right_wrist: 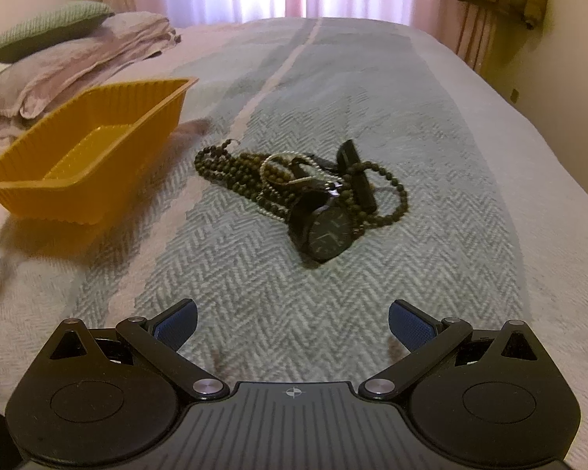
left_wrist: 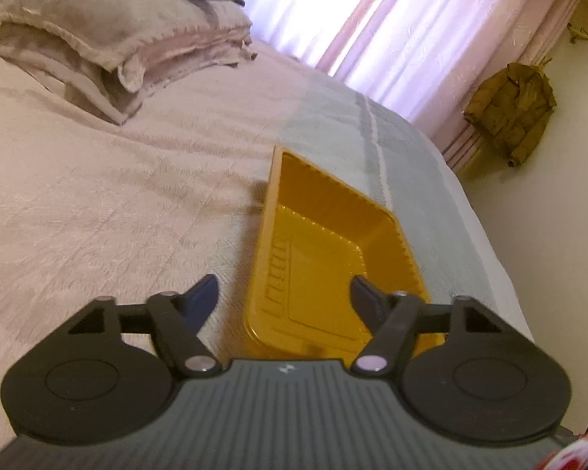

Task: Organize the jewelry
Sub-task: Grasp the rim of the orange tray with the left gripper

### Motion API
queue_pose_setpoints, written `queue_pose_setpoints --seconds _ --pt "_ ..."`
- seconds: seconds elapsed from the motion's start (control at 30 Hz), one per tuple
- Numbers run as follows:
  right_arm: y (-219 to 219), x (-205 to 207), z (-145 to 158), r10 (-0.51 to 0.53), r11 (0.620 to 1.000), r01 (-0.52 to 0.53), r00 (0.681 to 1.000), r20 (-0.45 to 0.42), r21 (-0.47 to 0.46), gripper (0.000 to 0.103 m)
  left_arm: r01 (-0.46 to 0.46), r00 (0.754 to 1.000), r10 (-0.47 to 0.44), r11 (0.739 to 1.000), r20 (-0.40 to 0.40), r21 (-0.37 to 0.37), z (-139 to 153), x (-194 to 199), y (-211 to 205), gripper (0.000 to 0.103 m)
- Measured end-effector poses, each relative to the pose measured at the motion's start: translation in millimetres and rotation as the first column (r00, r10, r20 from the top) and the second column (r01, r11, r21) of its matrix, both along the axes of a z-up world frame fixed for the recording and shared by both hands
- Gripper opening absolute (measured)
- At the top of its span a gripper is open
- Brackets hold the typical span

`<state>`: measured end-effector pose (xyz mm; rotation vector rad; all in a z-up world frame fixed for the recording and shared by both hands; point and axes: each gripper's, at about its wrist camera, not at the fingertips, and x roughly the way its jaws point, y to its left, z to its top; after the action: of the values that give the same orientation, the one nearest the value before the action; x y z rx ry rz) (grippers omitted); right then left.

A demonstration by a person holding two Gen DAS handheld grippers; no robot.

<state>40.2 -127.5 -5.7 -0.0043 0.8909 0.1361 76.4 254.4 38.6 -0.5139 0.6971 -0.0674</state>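
Observation:
A yellow plastic tray (left_wrist: 270, 211) lies empty on the bed; in the right wrist view it sits at the left (right_wrist: 145, 105). My left gripper (left_wrist: 284, 293) is open and empty just above the tray's near end. A pile of jewelry lies on the grey herringbone blanket: a black wristwatch (right_wrist: 327, 231), dark beaded necklaces (right_wrist: 235, 172) and a silver bead chain (right_wrist: 278, 160) tangled together. My right gripper (right_wrist: 292, 323) is open and empty, a little short of the pile.
Folded pinkish blankets (left_wrist: 109, 39) and a green pillow (right_wrist: 51, 27) lie at the bed's head. Pink curtains (left_wrist: 392, 31) hang behind the bed. A mustard jacket (left_wrist: 513, 113) hangs on the wall. The bed edge (left_wrist: 486, 235) drops off right of the tray.

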Motion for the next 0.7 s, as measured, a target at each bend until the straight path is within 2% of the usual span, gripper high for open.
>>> queue_pose_setpoints --seconds 0.23,0.4,0.47,0.6,0.7 --pt "4.1 10.5 -7.3 -0.011 1.0 0.011 1.0 -0.005 -0.017 0.103 0.086 0.995 -0.084 0.995 -0.05 0.05 -26.4 25.6 -8.4 0.038" --pt "6.6 17.3 -13.1 -0.017 1.0 0.017 1.0 -0.012 -0.026 0.103 0.118 0.992 -0.113 0.988 -0.058 0.099 -35.0 29.7 -19.9 0.029" --pt "8.9 19.7 -16.4 -0.012 1.0 0.012 1.0 -0.017 -0.029 0.103 0.124 0.991 -0.117 0.987 -0.066 0.101 -39.3 30.3 -22.2 0.028" --pt "13.3 23.0 -21.0 -0.001 1.0 0.0 1.0 -0.023 -0.026 0.103 0.118 0.99 -0.11 0.988 -0.086 0.101 -41.7 33.0 -22.0 0.018" --pt "14.5 24.5 -23.0 0.001 1.0 -0.001 1.0 -0.022 -0.025 0.103 0.114 0.99 -0.101 0.986 -0.1 0.122 -39.1 34.1 -25.0 0.014"
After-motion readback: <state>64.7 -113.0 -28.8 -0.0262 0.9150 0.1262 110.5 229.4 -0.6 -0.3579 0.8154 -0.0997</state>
